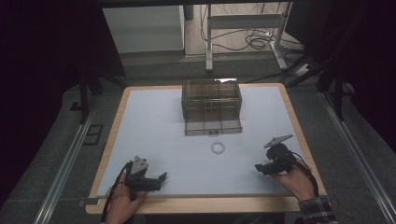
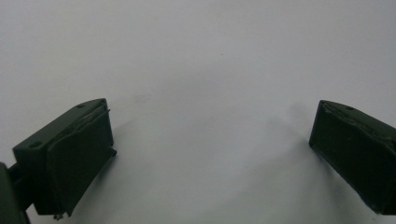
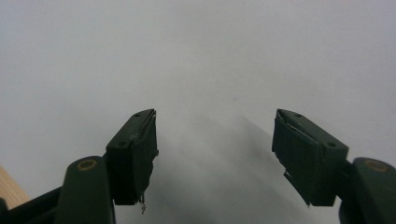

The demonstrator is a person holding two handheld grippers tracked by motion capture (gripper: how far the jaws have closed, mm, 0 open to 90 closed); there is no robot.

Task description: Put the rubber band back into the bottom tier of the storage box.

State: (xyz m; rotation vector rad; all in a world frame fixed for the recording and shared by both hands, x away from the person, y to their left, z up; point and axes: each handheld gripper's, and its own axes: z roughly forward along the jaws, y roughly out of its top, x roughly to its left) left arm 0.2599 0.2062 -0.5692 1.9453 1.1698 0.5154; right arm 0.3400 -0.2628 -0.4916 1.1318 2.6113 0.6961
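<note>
Resting low over the pale desk [image 1: 154, 126], the left gripper [image 1: 150, 179] sits near the front left corner, held by the person's left hand [image 1: 122, 201]. In the left gripper view its fingers [image 2: 70, 158] stand wide apart, with bare desk surface between them and nothing held. The right gripper [image 1: 267, 166] lies near the front right edge in the right hand [image 1: 295, 179]; in the right gripper view its fingers [image 3: 133, 154] are also spread well apart and hold nothing.

Between the two grippers the desk is open, and a wooden border [image 1: 205, 204] runs around the pale surface. A small white ring [image 1: 217, 147] lies flat on the desk, roughly midway between the grippers and a little farther back, apart from both. Just behind it stands a dark translucent box [image 1: 211, 105] with compartments, its lower drawer [image 1: 213, 127] pulled forward toward the ring.
</note>
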